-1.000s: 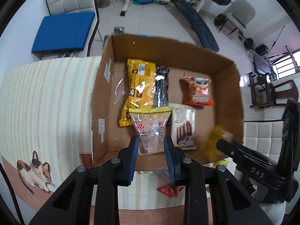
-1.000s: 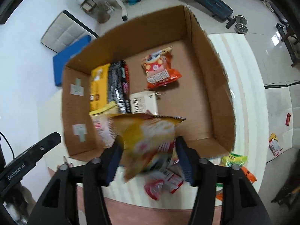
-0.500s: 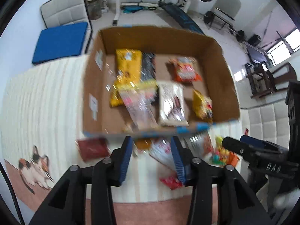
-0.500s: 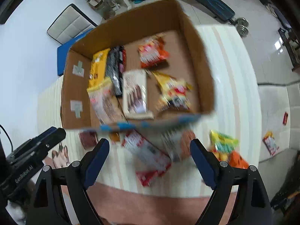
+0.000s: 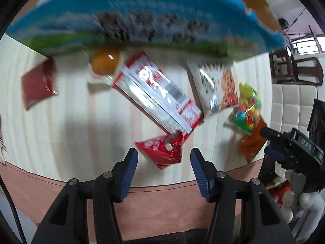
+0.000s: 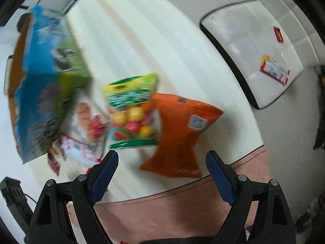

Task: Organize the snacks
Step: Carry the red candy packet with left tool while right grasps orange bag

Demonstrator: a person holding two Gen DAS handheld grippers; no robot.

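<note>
Left gripper (image 5: 164,158): jaws opening, nothing pressed between them; it hangs just above the small red packet (image 5: 162,152).
Small red packet: lies flat on the bench (image 5: 71,122) near the front edge, one corner under the end of the long red-and-white pack (image 5: 158,95). Light, crinkly foil, likely slippery (pinch across the flat body, not the sealed fin).
Right gripper (image 6: 161,170): wide open and empty, over the lower end of the orange bag (image 6: 180,134).
Orange bag: puffy and soft, contents probably crushable; best taken by the crimped end with a light squeeze.
Green candy bag (image 6: 132,111): overlaps the orange bag's left edge, so lifting the orange one may drag it.
Box (image 5: 142,20): blue-printed wall stands just behind the loose snacks; that is where they look bound.
</note>
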